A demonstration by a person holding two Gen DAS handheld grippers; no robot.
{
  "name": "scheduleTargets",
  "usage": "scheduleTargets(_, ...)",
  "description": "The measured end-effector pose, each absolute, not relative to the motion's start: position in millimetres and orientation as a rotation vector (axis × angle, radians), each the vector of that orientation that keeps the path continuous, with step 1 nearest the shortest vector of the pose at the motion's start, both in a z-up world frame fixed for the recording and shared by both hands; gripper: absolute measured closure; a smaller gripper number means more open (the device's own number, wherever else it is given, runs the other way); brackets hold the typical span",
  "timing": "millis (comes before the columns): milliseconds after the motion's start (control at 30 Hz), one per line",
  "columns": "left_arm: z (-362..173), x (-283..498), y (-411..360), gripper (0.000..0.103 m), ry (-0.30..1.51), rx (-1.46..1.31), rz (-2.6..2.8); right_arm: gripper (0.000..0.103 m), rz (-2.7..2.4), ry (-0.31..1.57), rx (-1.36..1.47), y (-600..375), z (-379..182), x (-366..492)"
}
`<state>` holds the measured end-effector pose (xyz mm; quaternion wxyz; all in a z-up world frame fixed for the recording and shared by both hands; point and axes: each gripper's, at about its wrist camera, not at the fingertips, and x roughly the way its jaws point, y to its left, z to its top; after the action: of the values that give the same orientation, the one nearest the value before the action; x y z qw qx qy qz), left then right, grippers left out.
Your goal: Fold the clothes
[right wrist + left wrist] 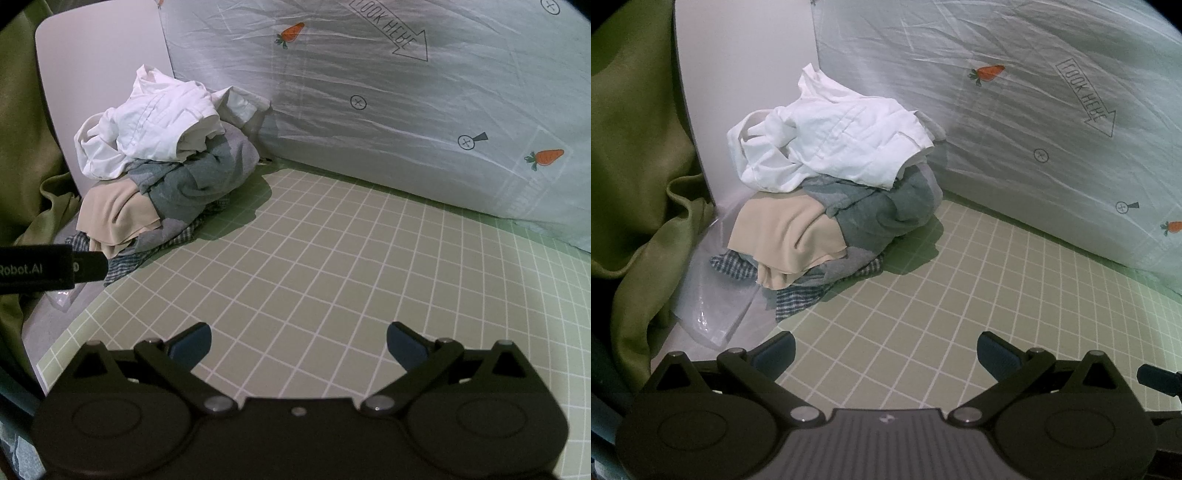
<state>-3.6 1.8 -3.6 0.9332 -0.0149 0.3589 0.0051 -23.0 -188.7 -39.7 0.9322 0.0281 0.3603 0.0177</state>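
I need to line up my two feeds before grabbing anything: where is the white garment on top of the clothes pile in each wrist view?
Left wrist: white garment sits upper left of centre, topping the pile against the white panel.
Right wrist: white garment lies in the upper left, farther toward the edge.
Shared landmark: the "LOOK HERE" arrow on the sheet, to the right of the pile in both.

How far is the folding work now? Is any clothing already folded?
Nothing looks folded. The white garment, grey garment, beige garment and checked cloth lie in one crumpled pile. The left gripper and right gripper are open and empty above the grid mat. All folding remains.
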Motion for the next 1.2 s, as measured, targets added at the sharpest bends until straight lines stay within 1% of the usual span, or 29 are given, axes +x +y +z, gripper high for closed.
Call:
scheduleTargets(933, -8.1, 4.1, -1.7, 0.000, 0.769, -0.028, 0.015, 0.001, 0.037, 0.768, 0.060, -188.1, -43.7, -20.2)
scheduleTargets(1200, -15.3, 22.2, 3.7, 0.000, 0.811, -0.040, 0.019, 0.001, 0.063, 0.798, 0.046, -178.5, -48.1, -7.0)
